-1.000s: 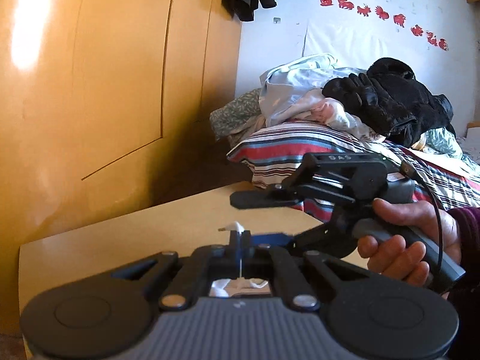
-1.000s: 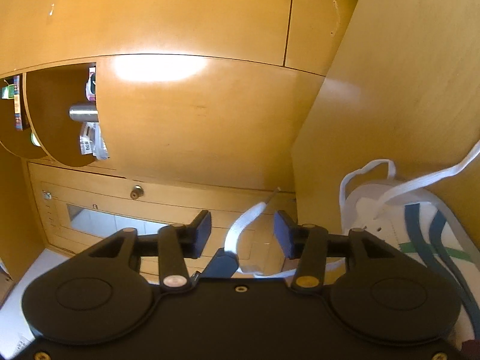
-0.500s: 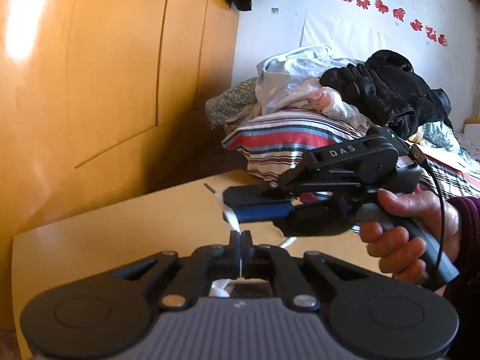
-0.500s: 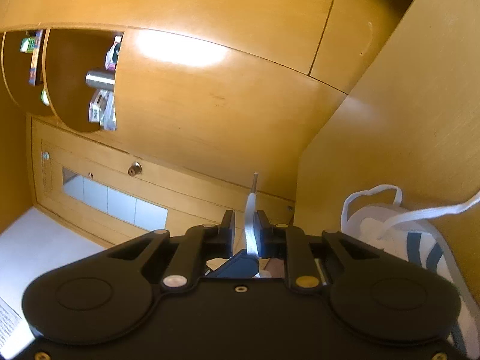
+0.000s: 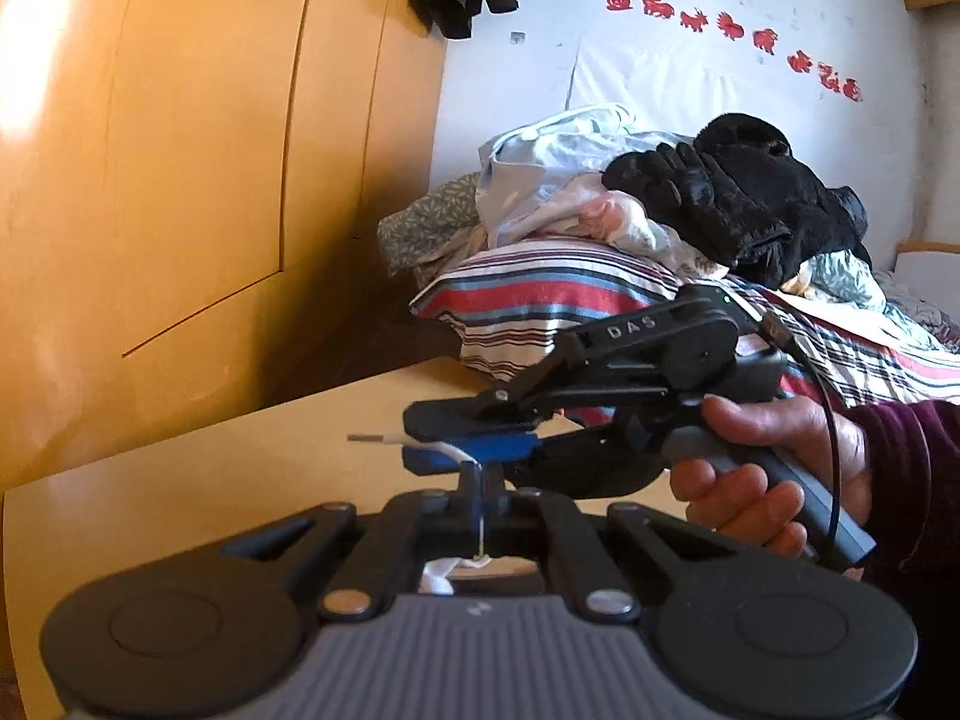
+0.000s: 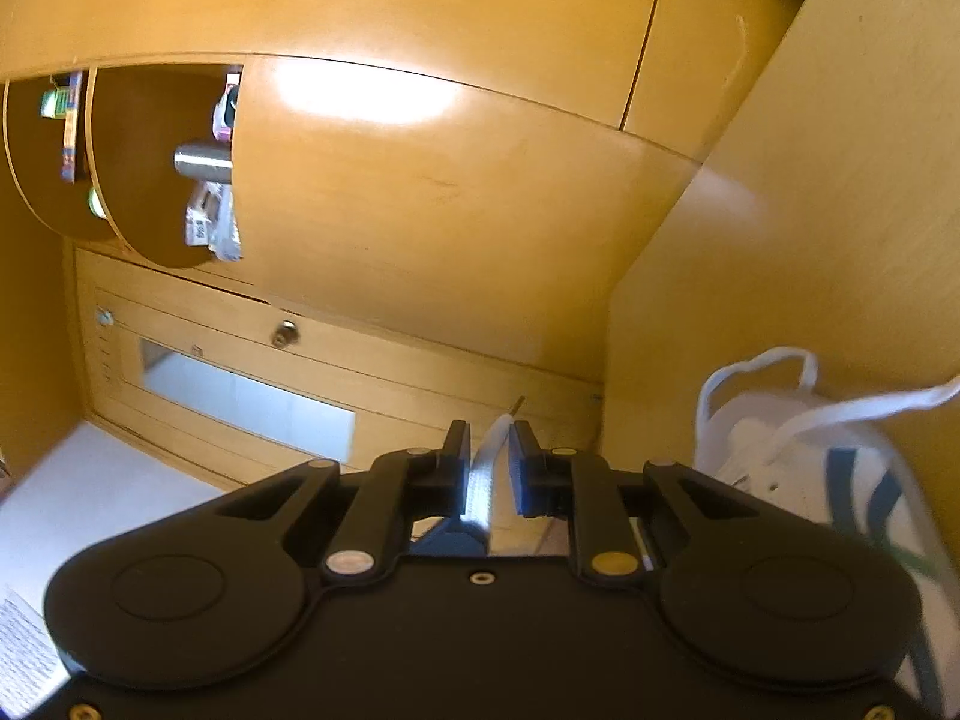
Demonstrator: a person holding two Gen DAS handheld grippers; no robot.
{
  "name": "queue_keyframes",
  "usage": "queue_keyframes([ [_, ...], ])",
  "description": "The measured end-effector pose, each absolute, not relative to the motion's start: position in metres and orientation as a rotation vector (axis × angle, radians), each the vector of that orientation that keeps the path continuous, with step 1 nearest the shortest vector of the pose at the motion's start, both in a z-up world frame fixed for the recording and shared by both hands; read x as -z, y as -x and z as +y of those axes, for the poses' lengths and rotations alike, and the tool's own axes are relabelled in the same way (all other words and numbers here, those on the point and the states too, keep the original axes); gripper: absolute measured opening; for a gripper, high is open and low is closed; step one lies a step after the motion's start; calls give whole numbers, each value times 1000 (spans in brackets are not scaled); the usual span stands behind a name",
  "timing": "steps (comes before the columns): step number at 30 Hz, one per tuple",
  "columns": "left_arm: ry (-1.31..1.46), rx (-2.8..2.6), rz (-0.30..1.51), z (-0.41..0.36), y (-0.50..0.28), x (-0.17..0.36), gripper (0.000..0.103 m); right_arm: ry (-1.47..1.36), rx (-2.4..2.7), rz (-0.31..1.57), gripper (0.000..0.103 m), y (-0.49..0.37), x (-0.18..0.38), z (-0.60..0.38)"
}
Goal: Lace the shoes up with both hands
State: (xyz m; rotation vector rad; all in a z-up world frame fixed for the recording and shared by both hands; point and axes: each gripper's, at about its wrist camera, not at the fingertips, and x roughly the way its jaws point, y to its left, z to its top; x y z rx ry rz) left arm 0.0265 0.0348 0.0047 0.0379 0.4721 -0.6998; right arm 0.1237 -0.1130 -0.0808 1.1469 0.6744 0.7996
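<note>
In the left wrist view my left gripper [image 5: 480, 477] is shut on a white shoelace [image 5: 447, 450] above the wooden tabletop [image 5: 240, 480]. A hand [image 5: 768, 450] holds my right gripper [image 5: 432, 438] just past those tips, one finger above the other, shut on the lace's end. The aglet [image 5: 366, 438] sticks out to the left. In the right wrist view the lace [image 6: 486, 480] runs between the pads of the right gripper [image 6: 489, 450]. A white shoe with blue stripes [image 6: 798, 480] lies at the right, loose lace loops above it.
A wooden wardrobe [image 5: 180, 180] stands on the left. Behind the table is a bed with a striped pillow [image 5: 540, 294] and piled clothes [image 5: 720, 192]. The right wrist view faces a drawer unit [image 6: 300, 372] and a shelf niche [image 6: 150, 180].
The right gripper's jaws closed from wide apart onto the lace end. It moved in over my left gripper's tips and rolled, so the aglet now points left. The left gripper stayed put.
</note>
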Motion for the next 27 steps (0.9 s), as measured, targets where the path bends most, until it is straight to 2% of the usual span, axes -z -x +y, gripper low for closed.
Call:
queue_keyframes([
  [9, -8, 676, 521, 42, -35, 1, 1, -1103, -817, 647, 16, -121, 72, -114],
  [13, 2, 670, 522, 43, -36, 2, 1, -1061, -804, 651, 10, -120, 69, -112],
  [24, 47, 641, 540, 49, -40, 6, 1, -1003, -776, 651, 10, -119, 64, -112],
  [27, 69, 633, 549, 49, -41, 8, 1, -974, -754, 640, 4, -118, 61, -114],
])
